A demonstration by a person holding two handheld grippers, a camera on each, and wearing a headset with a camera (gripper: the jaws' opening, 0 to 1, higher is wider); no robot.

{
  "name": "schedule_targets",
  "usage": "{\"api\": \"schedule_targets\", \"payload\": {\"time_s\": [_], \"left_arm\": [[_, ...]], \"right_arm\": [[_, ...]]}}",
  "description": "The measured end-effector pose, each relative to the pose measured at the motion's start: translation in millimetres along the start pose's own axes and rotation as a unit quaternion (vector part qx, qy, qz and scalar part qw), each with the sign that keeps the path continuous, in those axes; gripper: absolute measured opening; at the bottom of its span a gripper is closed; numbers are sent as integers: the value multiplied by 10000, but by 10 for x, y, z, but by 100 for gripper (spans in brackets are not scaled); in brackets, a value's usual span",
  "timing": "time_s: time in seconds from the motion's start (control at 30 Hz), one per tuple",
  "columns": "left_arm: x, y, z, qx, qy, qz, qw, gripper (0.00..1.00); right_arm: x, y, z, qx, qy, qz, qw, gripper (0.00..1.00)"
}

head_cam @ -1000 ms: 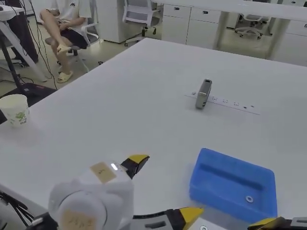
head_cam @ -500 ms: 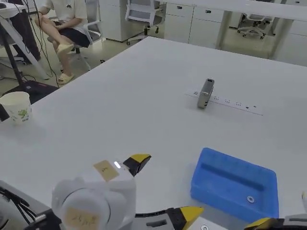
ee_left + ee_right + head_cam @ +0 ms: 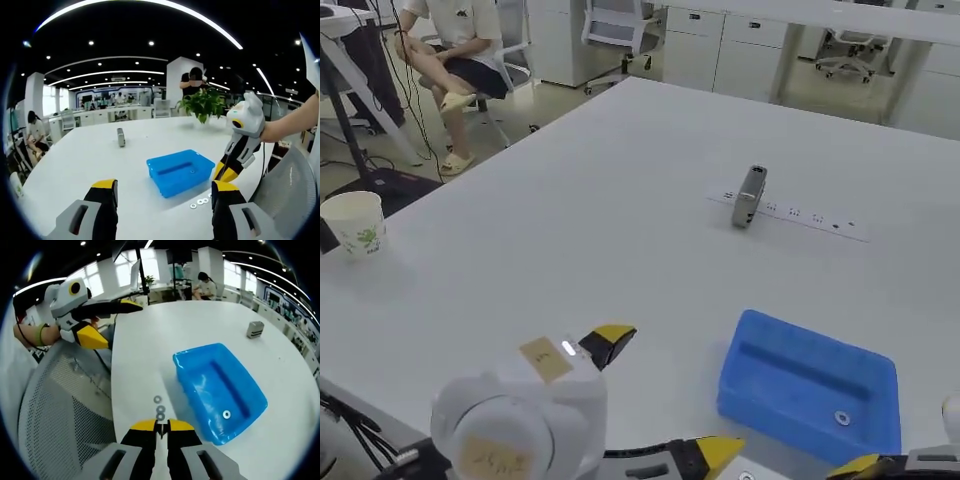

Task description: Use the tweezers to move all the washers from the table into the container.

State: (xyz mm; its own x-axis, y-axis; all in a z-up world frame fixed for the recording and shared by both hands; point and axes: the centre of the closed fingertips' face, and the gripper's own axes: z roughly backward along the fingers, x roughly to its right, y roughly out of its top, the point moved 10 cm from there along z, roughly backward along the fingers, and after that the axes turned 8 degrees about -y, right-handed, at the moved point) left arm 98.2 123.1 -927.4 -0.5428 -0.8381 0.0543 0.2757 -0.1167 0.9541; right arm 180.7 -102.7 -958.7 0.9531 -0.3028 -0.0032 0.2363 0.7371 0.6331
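A blue container [image 3: 810, 385] sits on the white table near the front edge, and one washer [image 3: 841, 418] lies inside it. In the right gripper view, three washers [image 3: 160, 408] lie in a short row on the table just left of the container [image 3: 220, 387]. My right gripper [image 3: 161, 429] is shut on thin dark tweezers [image 3: 160, 426], whose tips hover just above the nearest washer. My left gripper [image 3: 164, 192] is open and holds nothing, and it hangs left of the container [image 3: 180, 170]. Its yellow tips [image 3: 612, 338] show low in the head view.
A small grey device [image 3: 748, 195] stands at mid-table. A paper cup [image 3: 352, 228] is at the table's left edge. A person [image 3: 450, 40] sits on a chair beyond the far left corner. A mesh chair back [image 3: 60, 405] is close on the near side.
The head camera has shifted slightly. Both grippers stay at about the same places over the front of the table, and the washers and container have not moved.
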Motion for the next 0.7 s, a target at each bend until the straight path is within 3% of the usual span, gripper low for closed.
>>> {"api": "schedule_targets", "payload": {"time_s": [0.3, 0.7], "left_arm": [[5, -6, -8, -41, -34, -14, 10000, 77], [-5, -11, -5, -51, -25, -4, 10000, 75]], "right_arm": [[-10, 36, 23, -240, -75, 278, 9993, 3], [-13, 62, -22, -400, 46, 299, 9987, 3]]}}
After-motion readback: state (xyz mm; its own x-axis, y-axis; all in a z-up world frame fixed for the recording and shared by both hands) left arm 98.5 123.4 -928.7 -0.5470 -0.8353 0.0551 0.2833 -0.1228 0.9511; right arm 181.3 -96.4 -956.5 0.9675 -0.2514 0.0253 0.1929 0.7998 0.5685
